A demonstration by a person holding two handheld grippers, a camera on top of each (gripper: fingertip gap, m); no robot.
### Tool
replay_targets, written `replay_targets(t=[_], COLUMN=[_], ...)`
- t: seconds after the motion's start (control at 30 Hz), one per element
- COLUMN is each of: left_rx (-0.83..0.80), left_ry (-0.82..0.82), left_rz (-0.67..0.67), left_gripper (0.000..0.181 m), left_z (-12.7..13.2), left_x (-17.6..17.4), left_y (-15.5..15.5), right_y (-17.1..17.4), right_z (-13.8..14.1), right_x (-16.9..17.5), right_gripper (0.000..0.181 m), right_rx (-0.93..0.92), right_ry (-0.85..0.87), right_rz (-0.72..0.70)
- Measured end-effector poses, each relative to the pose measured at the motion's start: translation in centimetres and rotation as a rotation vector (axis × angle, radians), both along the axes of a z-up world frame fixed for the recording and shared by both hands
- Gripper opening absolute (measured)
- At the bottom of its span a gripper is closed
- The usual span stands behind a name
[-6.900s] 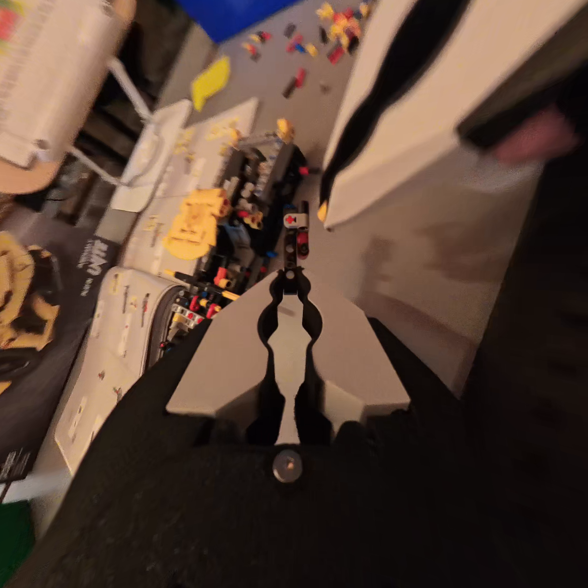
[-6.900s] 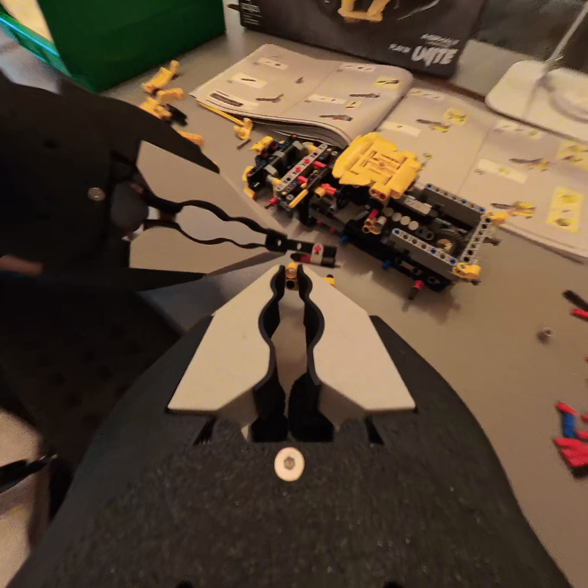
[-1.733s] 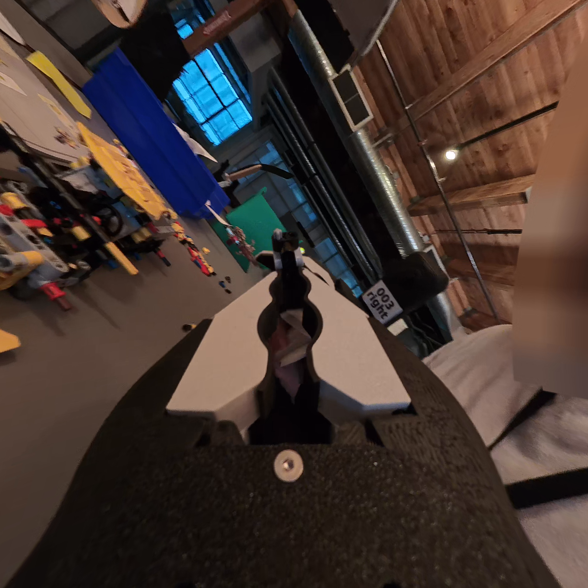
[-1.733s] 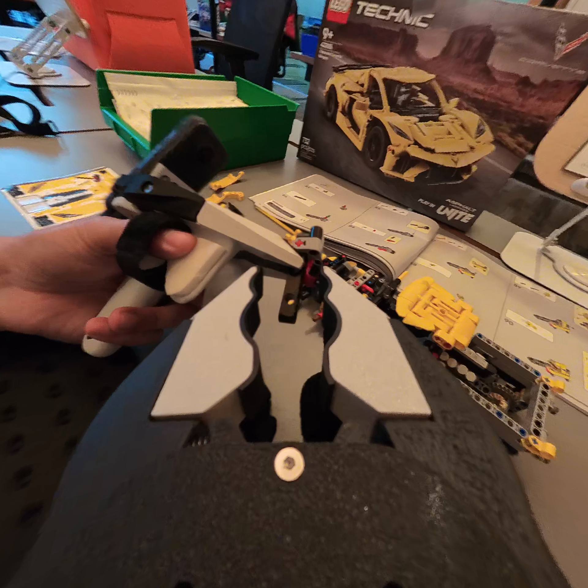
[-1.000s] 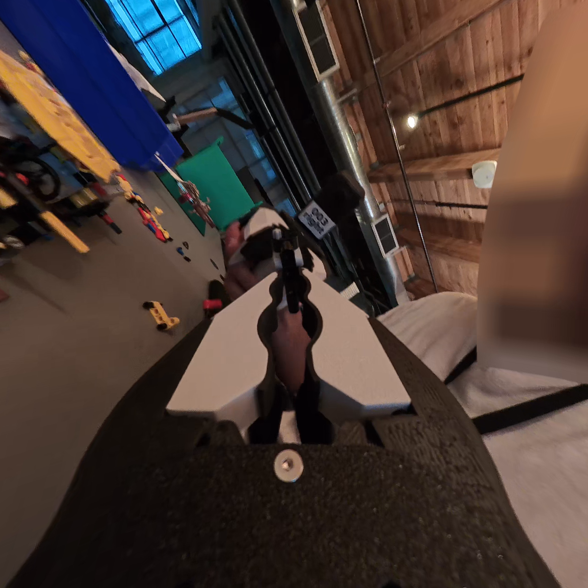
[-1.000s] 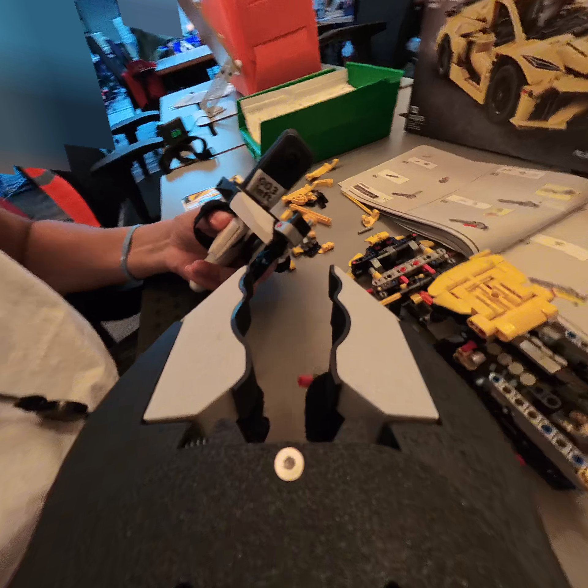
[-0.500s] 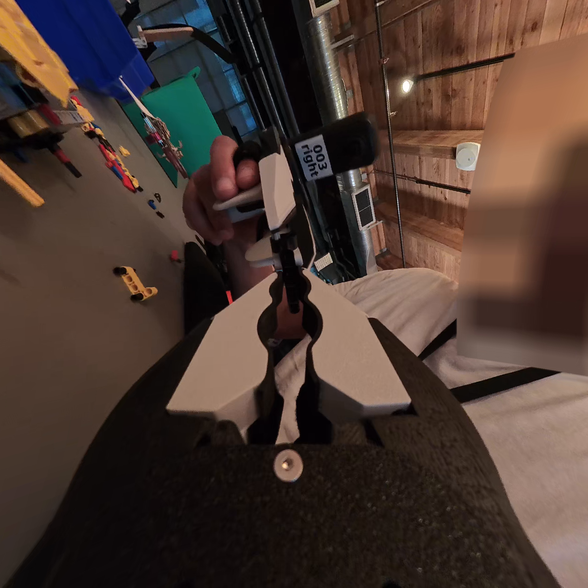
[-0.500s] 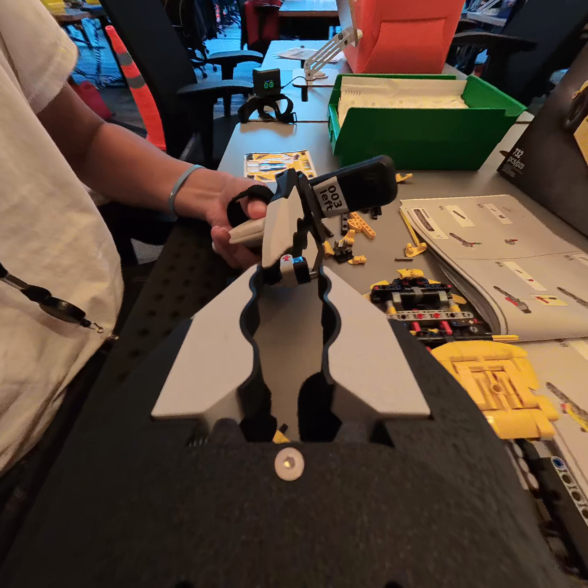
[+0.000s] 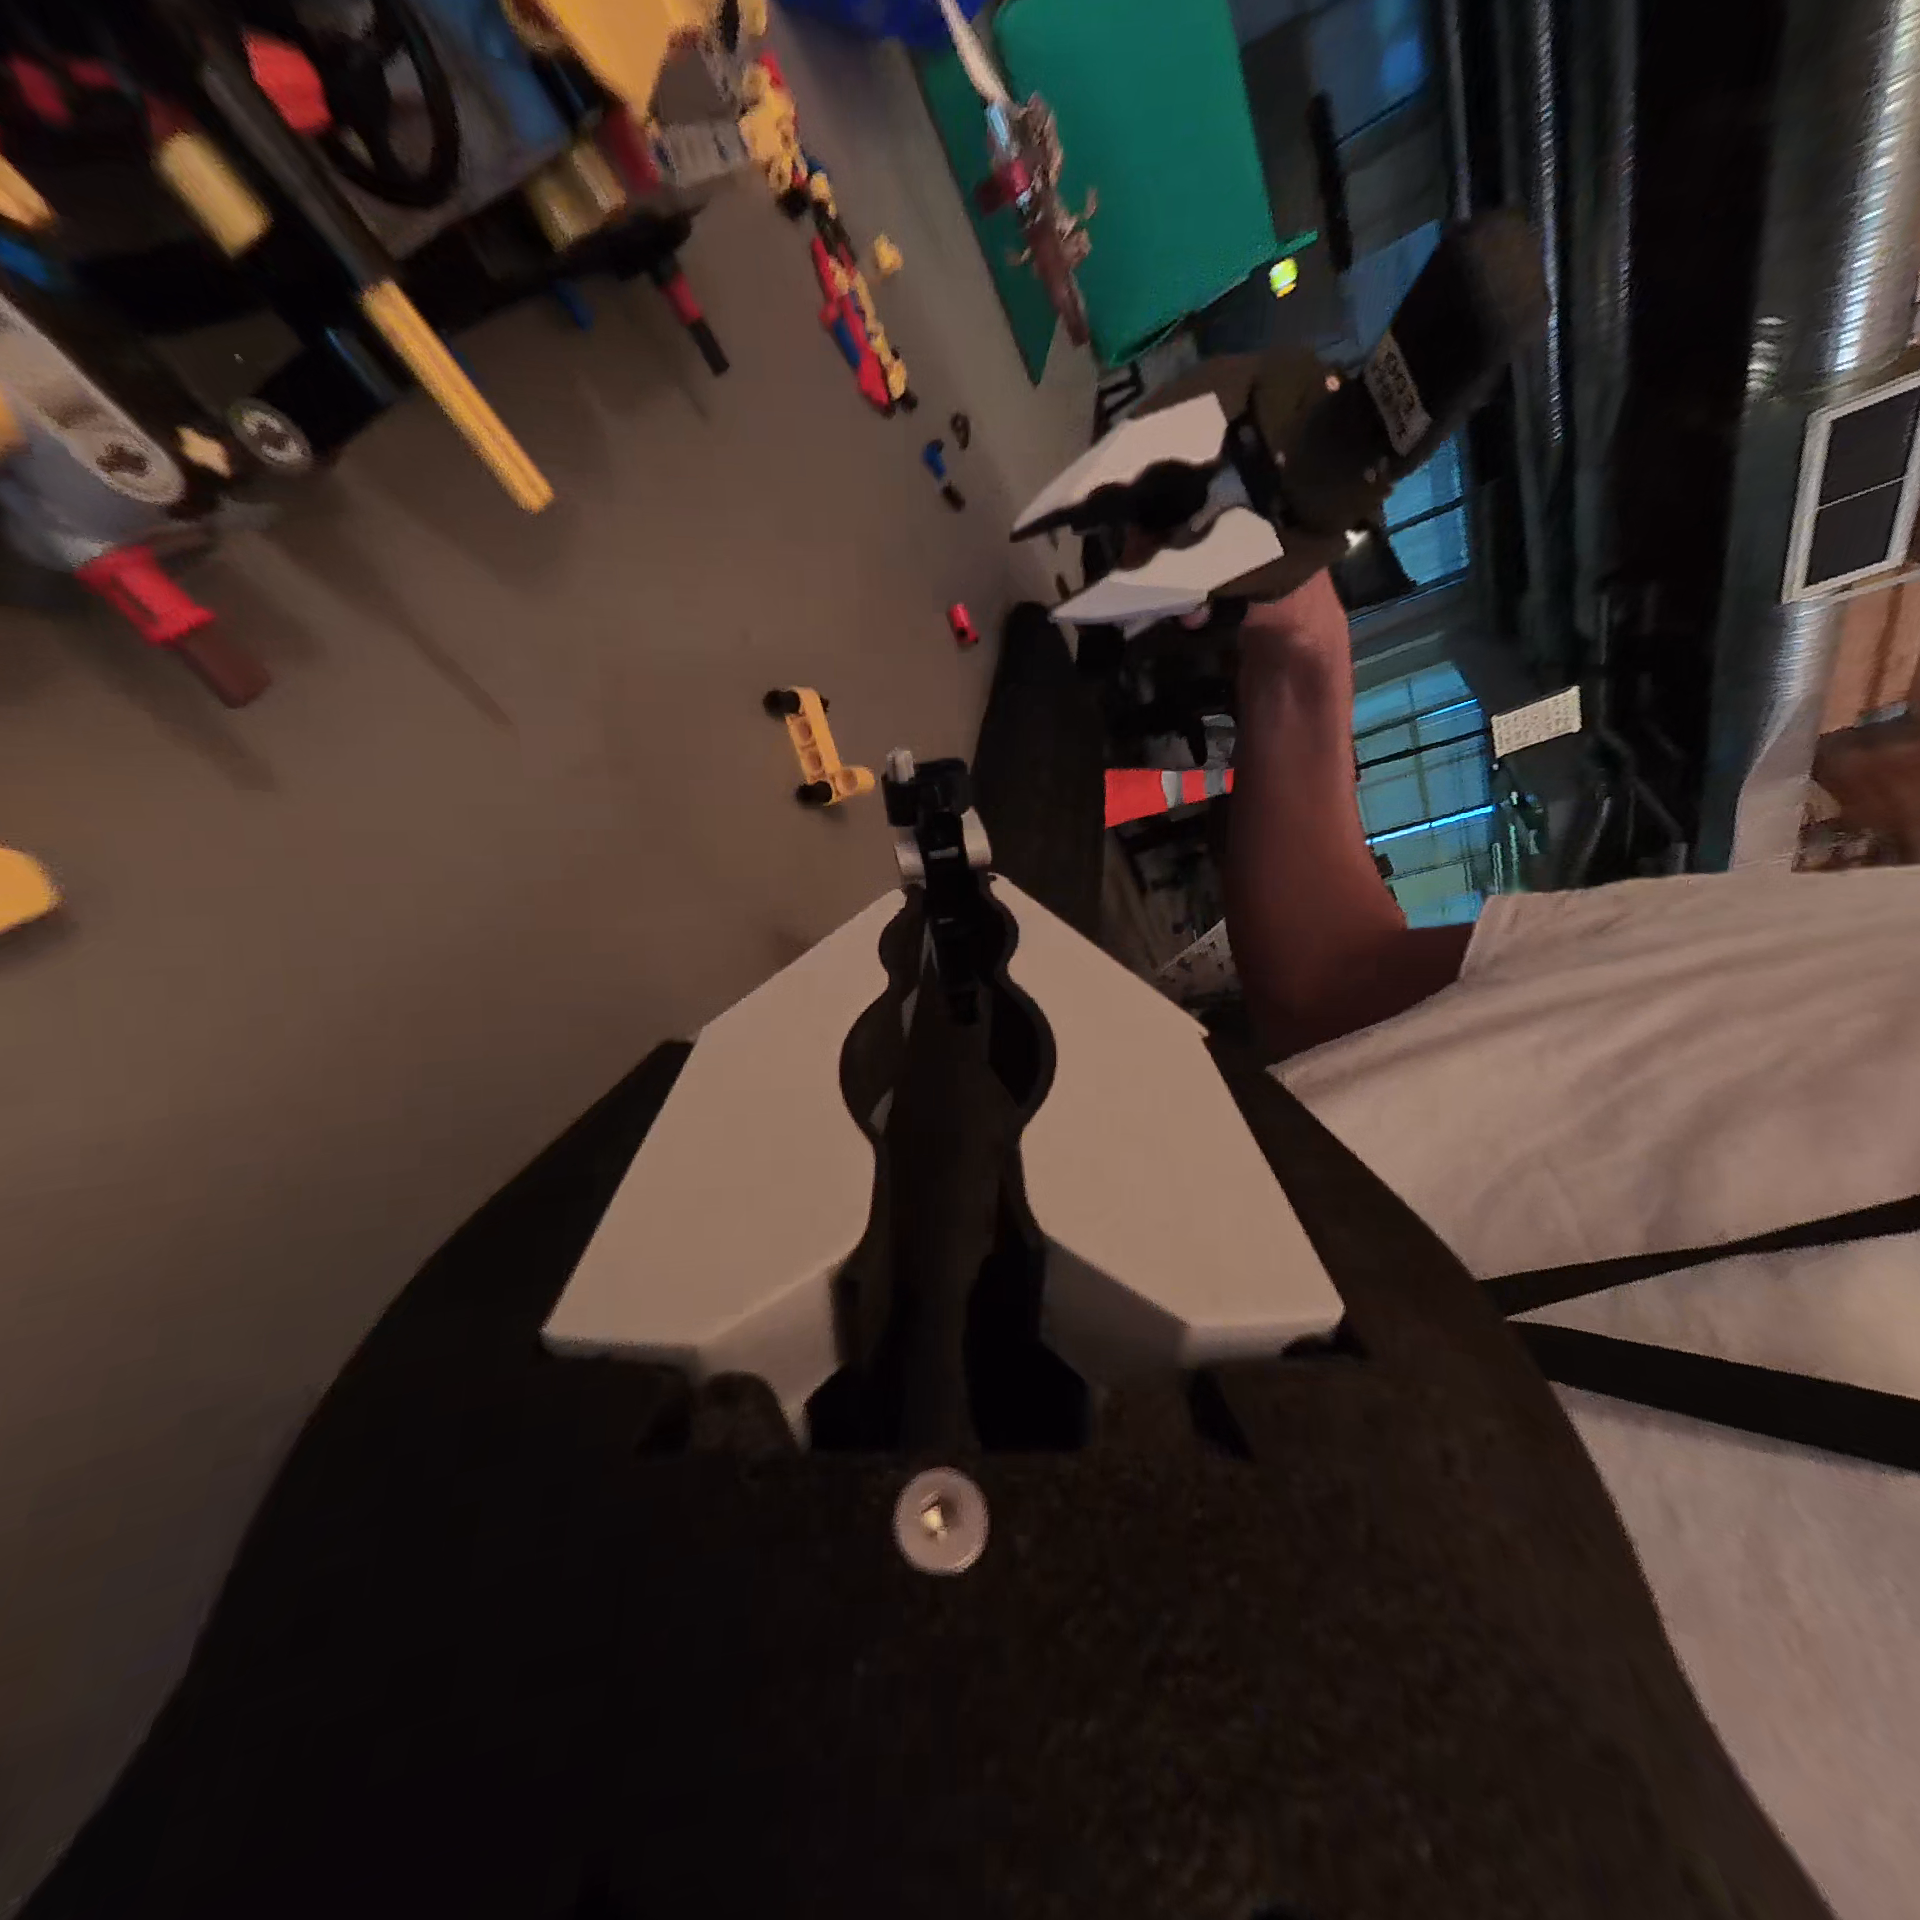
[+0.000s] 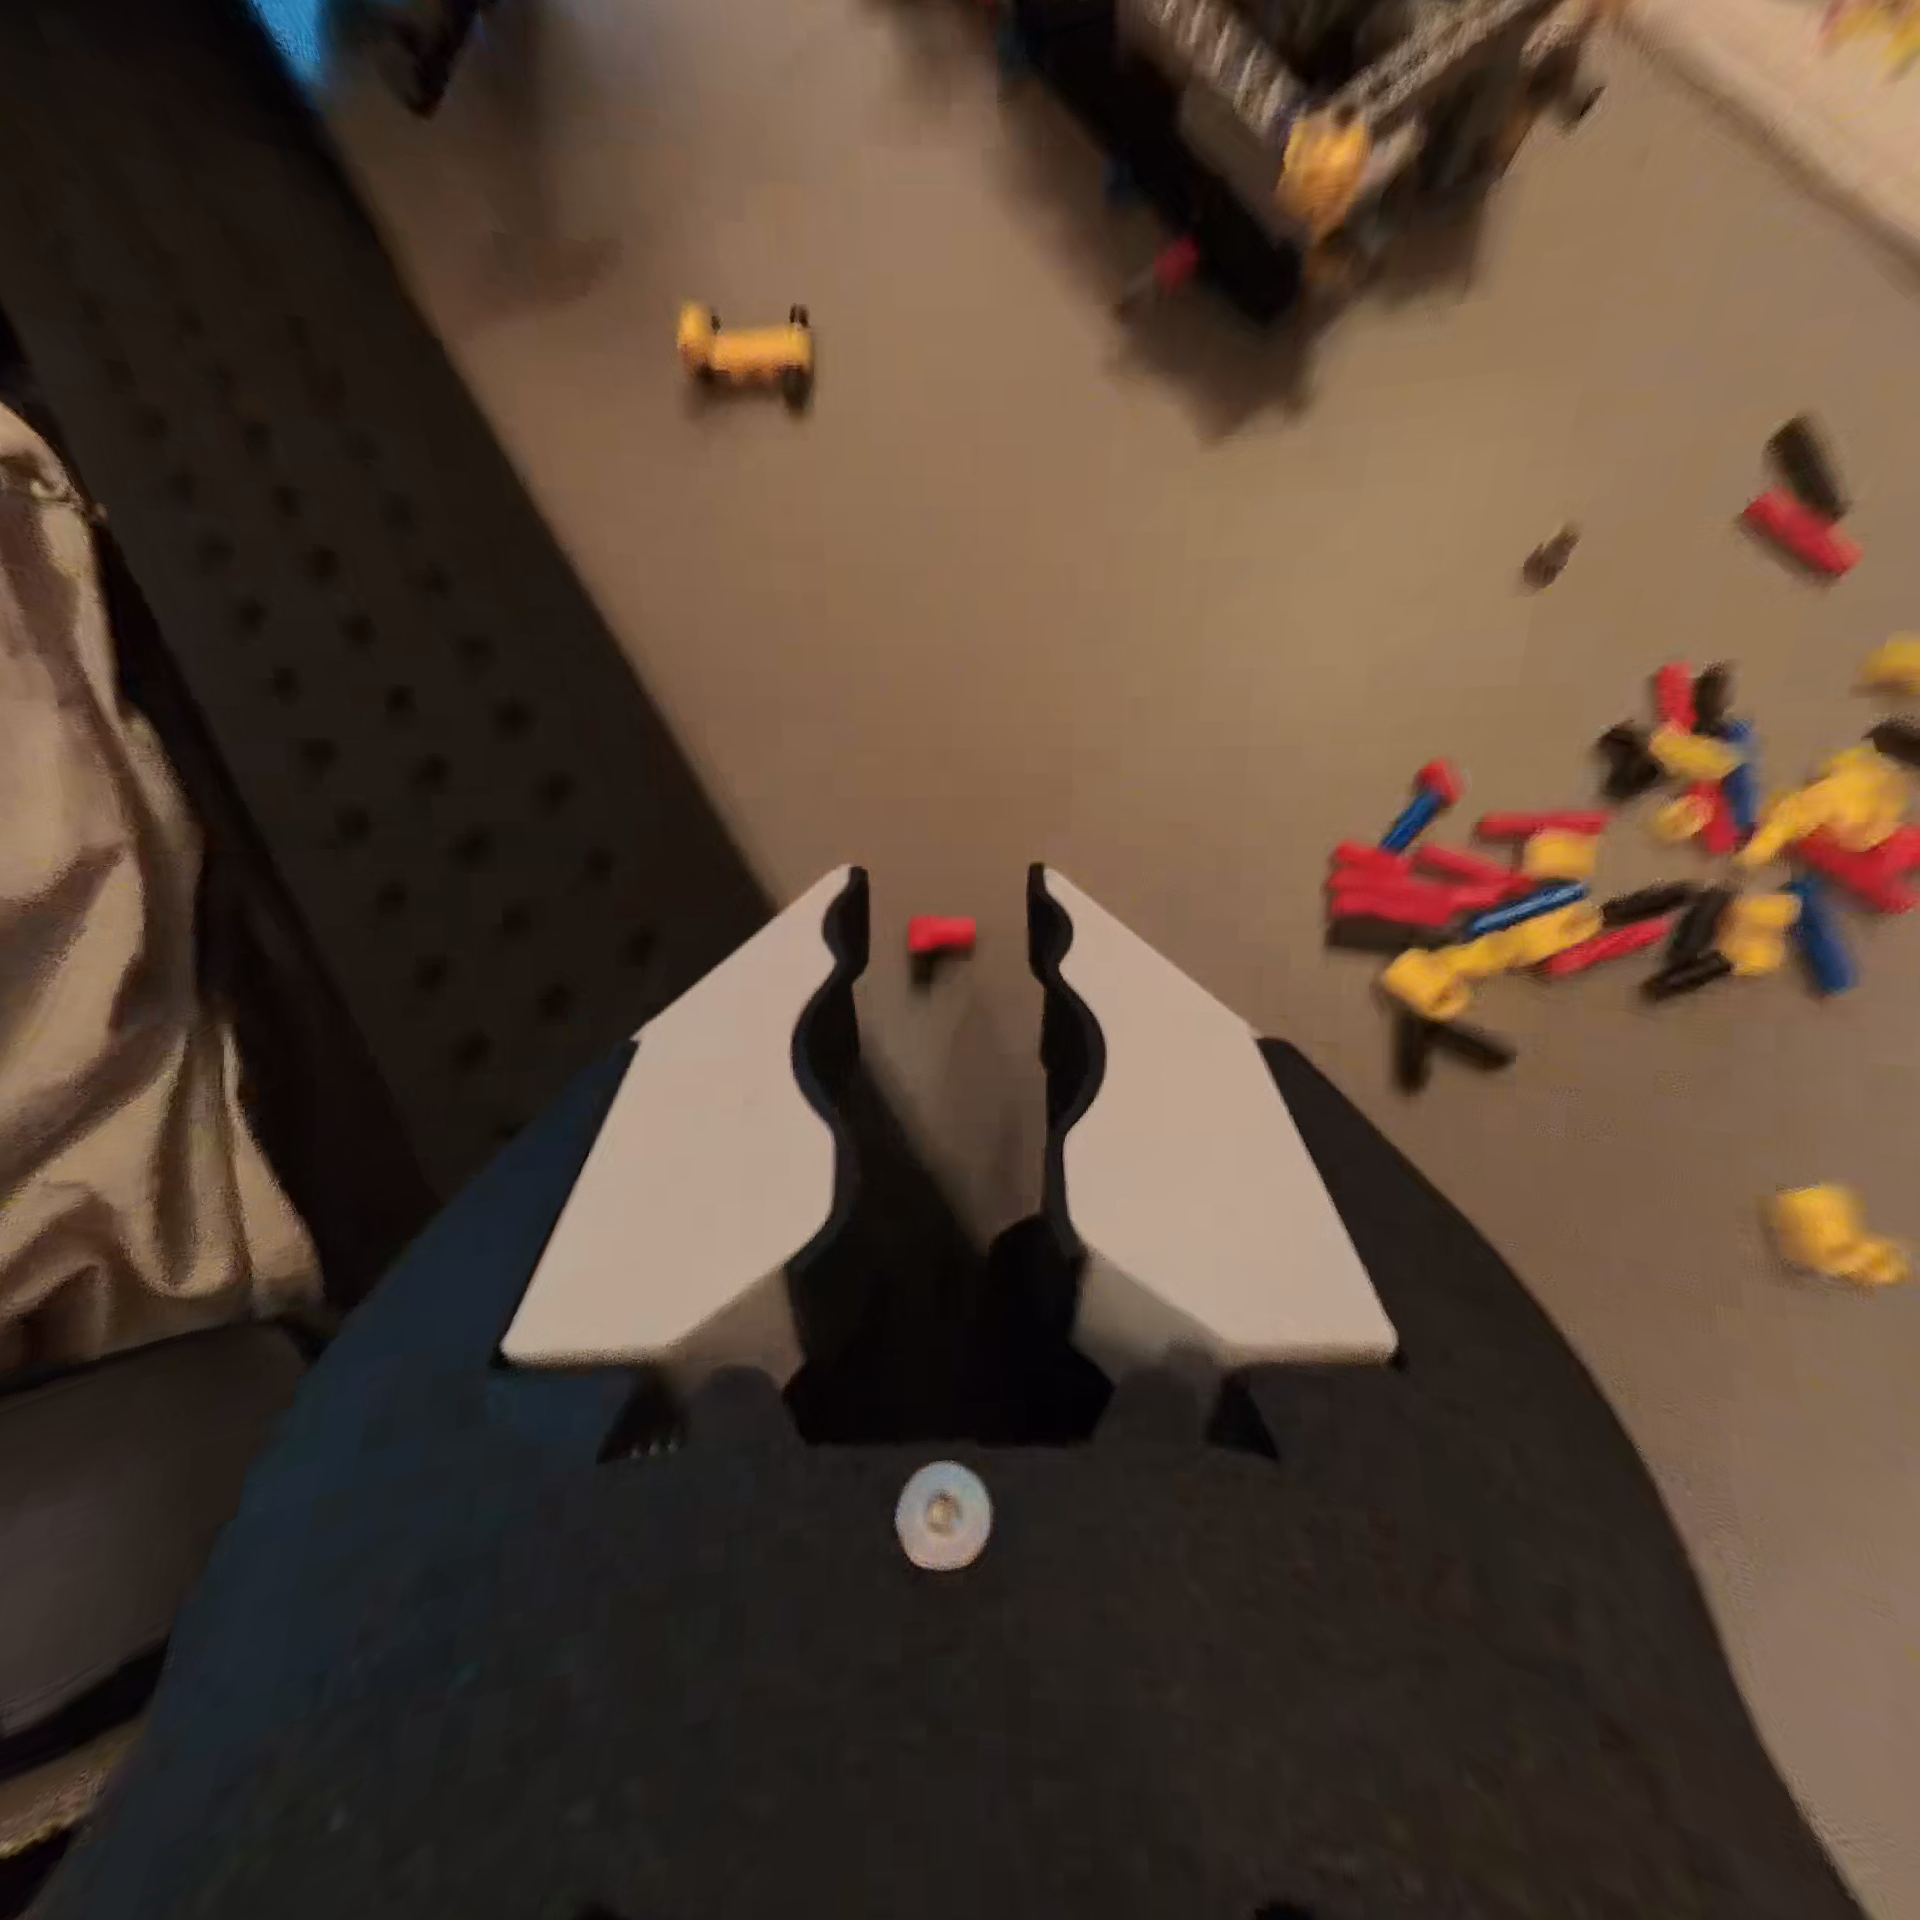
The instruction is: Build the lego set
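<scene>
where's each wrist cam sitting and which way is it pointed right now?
Left wrist view: rides the left tongs, rolled sideways, facing across the table to its edge; shows the shut tongs gripping a small black-and-grey lego piece, plus the person's forearm and shirt.
Right wrist view: rides the right tongs, aimed down at the table; open tongs frame a red pin.
Shared: the yellow connector piece, the red pin, and the right tongs.

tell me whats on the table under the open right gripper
A small red lego piece lies on the grey table, showing in the gap between the right gripper fingertips. Whatever lies beneath the fingers and black body is covered.
</scene>
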State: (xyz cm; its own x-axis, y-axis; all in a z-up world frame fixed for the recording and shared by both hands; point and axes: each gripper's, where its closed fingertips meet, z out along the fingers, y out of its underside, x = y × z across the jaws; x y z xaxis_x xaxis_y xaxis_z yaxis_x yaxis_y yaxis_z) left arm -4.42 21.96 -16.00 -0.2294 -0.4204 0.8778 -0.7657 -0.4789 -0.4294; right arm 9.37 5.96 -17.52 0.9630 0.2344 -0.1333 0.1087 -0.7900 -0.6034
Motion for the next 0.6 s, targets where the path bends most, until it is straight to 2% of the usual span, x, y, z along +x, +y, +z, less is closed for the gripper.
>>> replay_targets(t=[0.07,0.13,0.27,0.37,0.43,0.6], left_rx=[0.002,0.004,-0.072,-0.250,-0.343,-0.322], left_ry=[0.041,0.068,0.022,-0.003,-0.012,-0.009], left_rz=[-0.019,-0.046,-0.124,-0.181,-0.194,-0.197], left_gripper=[0.008,0.008,0.008,0.008,0.008,0.007], left_z=[-0.6,-1.0,0.4,2.4,3.3,3.2], left_x=[0.2,0.3,0.4,0.1,0.0,-0.3], left_y=[-0.9,-1.6,-3.1,-4.2,-4.5,-4.7], right_y=[-0.6,1.0,8.2,11.9,12.9,12.9], right_z=[-1.1,-1.0,1.8,3.6,3.5,4.3], right_x=[-0.9,-3.4,-9.3,-12.0,-13.0,-13.6], right_gripper=[0.030,0.031,0.034,0.033,0.033,0.027], right_rx=[-0.009,0.052,0.328,0.482,0.494,0.554], right_ry=[-0.029,-0.010,0.069,0.105,0.123,0.145], right_rz=[-0.032,-0.006,0.115,0.220,0.295,0.368])
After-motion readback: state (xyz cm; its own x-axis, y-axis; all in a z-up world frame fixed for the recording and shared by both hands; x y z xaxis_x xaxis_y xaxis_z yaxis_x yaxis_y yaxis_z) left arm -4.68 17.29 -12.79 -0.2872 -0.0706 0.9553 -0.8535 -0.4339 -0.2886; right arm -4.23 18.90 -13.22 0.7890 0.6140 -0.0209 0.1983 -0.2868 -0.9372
